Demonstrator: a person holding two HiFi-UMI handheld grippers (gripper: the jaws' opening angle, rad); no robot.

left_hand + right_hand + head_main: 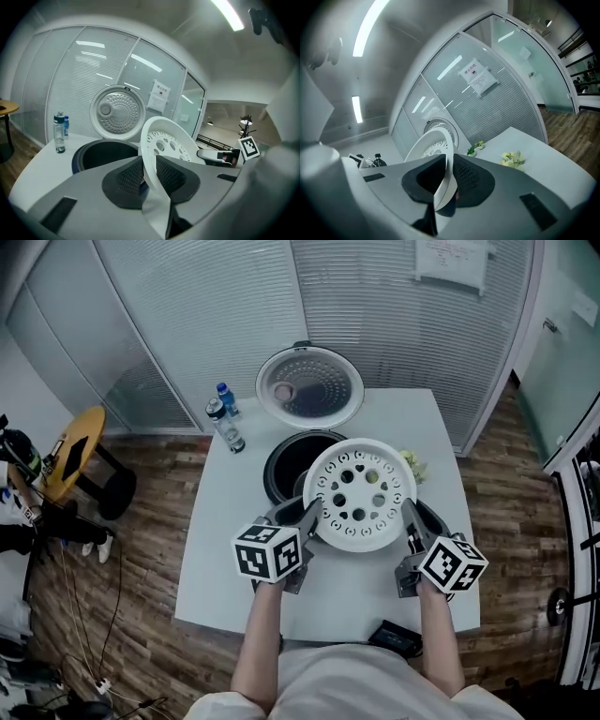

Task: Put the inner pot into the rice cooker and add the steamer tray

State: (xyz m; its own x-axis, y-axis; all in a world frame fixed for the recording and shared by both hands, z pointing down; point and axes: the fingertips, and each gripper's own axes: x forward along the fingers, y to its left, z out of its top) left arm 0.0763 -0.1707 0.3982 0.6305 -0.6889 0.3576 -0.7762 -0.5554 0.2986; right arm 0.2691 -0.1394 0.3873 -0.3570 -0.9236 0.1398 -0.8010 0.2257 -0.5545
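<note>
Big white table [234,559] fills the middle of the head view. Both bare forearms come in from 6 o'clock, roughly parallel and reaching toward 12, each hand wrapped around a gripper topped with a marker cube, so two arms, two grippers, two cubes. Next biggest is the one rice cooker [284,468], sitting at the 12 o'clock end of the table with its round lid [309,385] flipped open behind it. The opening is just a dark hole from here, so I honestly can't tell if the inner pot is in there. The single white steamer tray [361,495] is up off the table between the two grippers. It overlaps the cooker's 4 o'clock edge, and its holed face is toward the head camera. The left gripper [307,515] is clamped on the tray's rim at about 8 o'clock, pads pressed on both sides of the plastic. The right gripper [411,532] is pinching the rim the same way at about 4 o'clock. Two water bottles [225,421] stand side by side at the cooker's 10 o'clock. One flat black gadget [398,638] lies at the table's 6 o'clock edge. There's also a little yellow-green bunch [413,465] at the tray's 2 o'clock.
</note>
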